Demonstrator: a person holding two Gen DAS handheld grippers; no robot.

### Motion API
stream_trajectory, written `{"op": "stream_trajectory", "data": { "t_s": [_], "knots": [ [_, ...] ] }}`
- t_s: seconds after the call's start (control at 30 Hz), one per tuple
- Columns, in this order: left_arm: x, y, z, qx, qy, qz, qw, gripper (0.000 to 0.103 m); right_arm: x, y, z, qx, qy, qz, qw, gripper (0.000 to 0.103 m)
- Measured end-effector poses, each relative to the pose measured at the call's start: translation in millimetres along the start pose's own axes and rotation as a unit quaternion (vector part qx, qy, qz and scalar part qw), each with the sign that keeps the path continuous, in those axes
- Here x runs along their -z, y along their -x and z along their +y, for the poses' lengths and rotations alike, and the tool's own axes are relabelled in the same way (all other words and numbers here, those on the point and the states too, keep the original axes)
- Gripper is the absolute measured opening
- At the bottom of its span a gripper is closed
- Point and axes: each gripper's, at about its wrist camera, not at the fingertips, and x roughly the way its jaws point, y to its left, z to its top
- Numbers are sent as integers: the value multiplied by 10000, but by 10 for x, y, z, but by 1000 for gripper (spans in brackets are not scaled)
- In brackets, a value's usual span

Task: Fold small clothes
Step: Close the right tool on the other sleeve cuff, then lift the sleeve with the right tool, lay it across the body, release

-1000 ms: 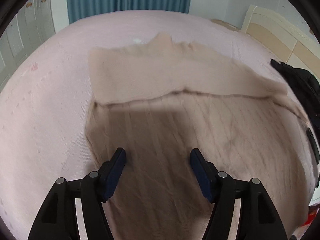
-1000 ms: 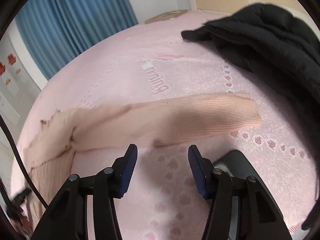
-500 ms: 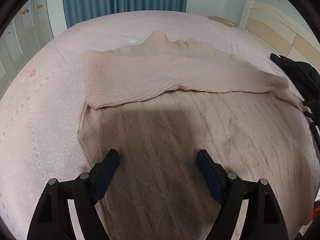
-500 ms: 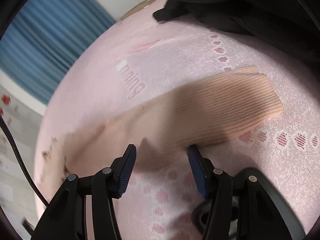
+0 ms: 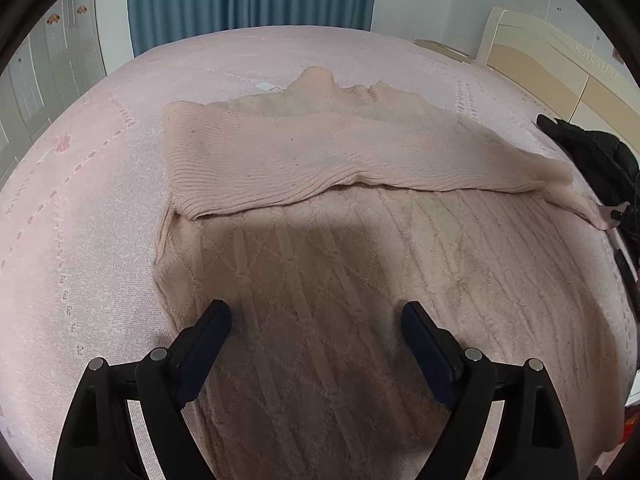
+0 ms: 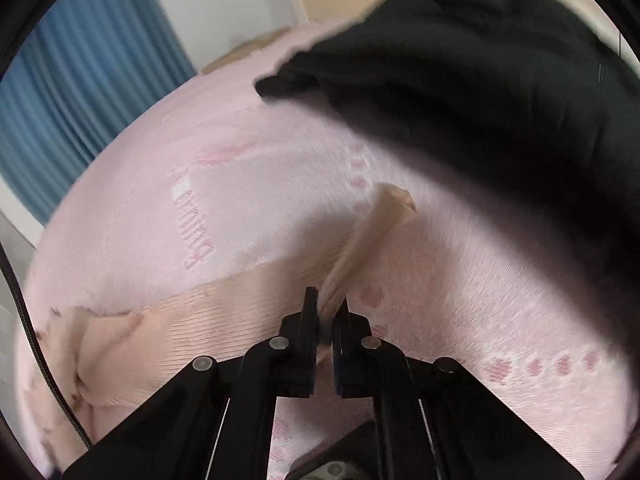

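Right tongs point(image 6: 327, 312) now clamped on the sleeve point(image 6: 360, 248), wide open half a second ago: grasp made, sleeve probably ready to fold across. Left tongs point(image 5: 316, 336) spread wide, empty, above the sweater point(image 5: 320, 272). Beige, diamond-knit, flat on the pink bed point(image 5: 80, 200), other sleeve already folded over

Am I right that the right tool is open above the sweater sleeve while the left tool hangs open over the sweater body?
Not quite: the right tool is shut on the sweater sleeve, as the right wrist view shows. The left tool does hang open over the sweater body.
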Motion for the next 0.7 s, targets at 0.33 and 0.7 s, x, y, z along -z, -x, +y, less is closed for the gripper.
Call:
{"op": "stream_trajectory", "data": {
  "t_s": [0.33, 0.7],
  "knots": [
    [63, 493, 611, 175, 1016, -201, 9945, 84, -186, 1265, 1288, -629, 1167, -992, 9862, 6],
    [254, 861, 1068, -233, 1028, -316, 9939, 85, 884, 1735, 4071, -2626, 2791, -703, 9210, 6]
  ]
}}
